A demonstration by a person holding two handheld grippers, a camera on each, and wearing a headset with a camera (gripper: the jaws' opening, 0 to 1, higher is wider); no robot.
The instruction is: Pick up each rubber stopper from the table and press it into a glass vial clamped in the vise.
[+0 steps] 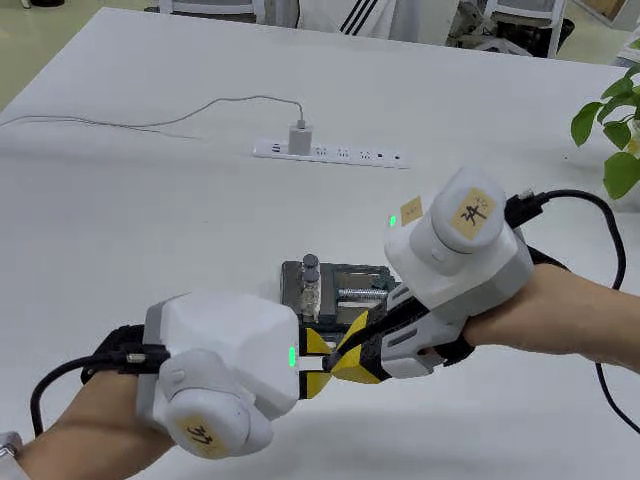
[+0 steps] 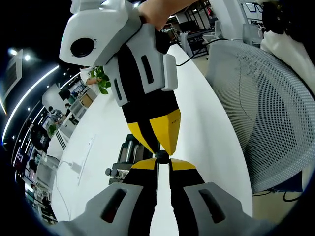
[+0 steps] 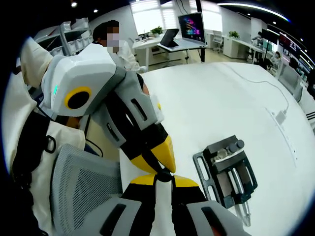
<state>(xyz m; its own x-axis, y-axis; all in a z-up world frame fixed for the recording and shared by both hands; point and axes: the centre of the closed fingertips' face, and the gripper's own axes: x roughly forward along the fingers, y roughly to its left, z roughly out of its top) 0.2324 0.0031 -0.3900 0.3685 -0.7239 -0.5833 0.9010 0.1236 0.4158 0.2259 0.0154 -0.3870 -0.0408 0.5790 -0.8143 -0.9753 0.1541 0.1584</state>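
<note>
A small dark rubber stopper (image 2: pixel 161 156) sits pinched where the two grippers meet tip to tip; it also appears as the rubber stopper (image 3: pixel 165 172) in the right gripper view. My left gripper (image 1: pixel 318 365) comes in from the lower left and my right gripper (image 1: pixel 345 362) from the right, just in front of the vise. Both pairs of yellow jaws are closed to a narrow slit on the stopper. The dark metal vise (image 1: pixel 350 285) holds upright glass vials (image 1: pixel 310 278) with dark stoppers on top. The same vise (image 3: pixel 227 169) lies to the right of my right jaws.
A white power strip (image 1: pixel 330 153) with a plugged charger (image 1: pixel 300 136) and cable lies farther back on the white table. Green plant leaves (image 1: pixel 612 130) reach in at the right edge. A grey mesh chair (image 2: pixel 268 108) stands beside the table.
</note>
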